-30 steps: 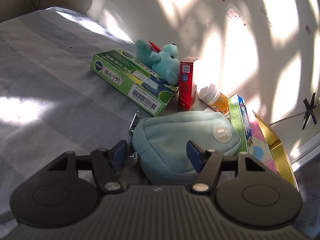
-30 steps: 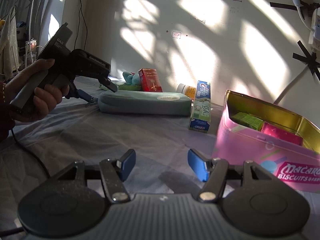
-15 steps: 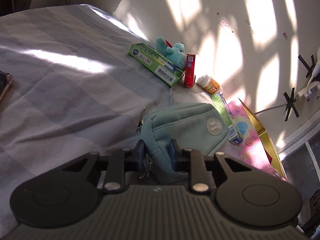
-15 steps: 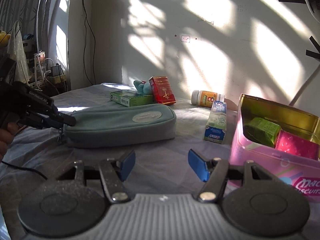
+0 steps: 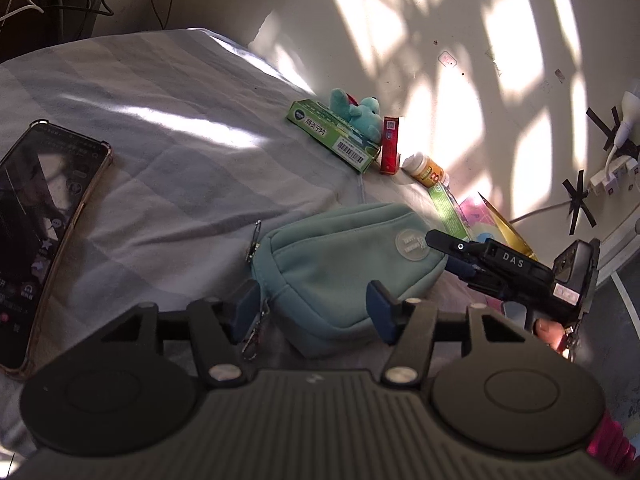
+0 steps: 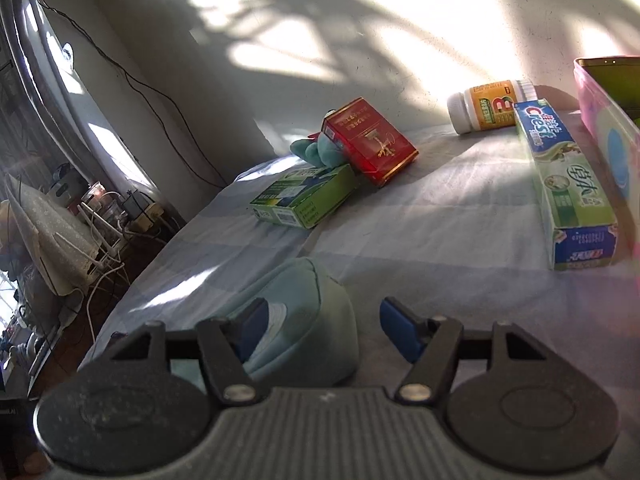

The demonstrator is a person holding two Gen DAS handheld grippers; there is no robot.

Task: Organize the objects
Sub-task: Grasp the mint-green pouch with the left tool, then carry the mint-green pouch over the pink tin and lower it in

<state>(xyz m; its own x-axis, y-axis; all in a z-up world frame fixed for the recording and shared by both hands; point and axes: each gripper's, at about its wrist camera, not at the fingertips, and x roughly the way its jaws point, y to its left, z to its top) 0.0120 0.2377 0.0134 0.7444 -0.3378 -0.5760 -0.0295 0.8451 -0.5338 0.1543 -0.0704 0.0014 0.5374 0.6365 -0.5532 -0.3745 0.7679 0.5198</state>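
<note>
Lying between both spread claws, soft, probably canvas pouch (image 5: 344, 268)

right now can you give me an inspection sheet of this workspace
surface: bed sheet, grey-blue checks, sun patches
job's things: teal pouch lying flat; pink tin, open; toothpaste box; pill bottle on its side; red box leaning on green box; plush toy on the green box
clutter: phone, screen lit
grippers: left gripper open around the pouch's zip end; right gripper open at its other end
cables: wires down the wall; taped power strip
surroundings: sunlit wall; router beside the bed
</note>
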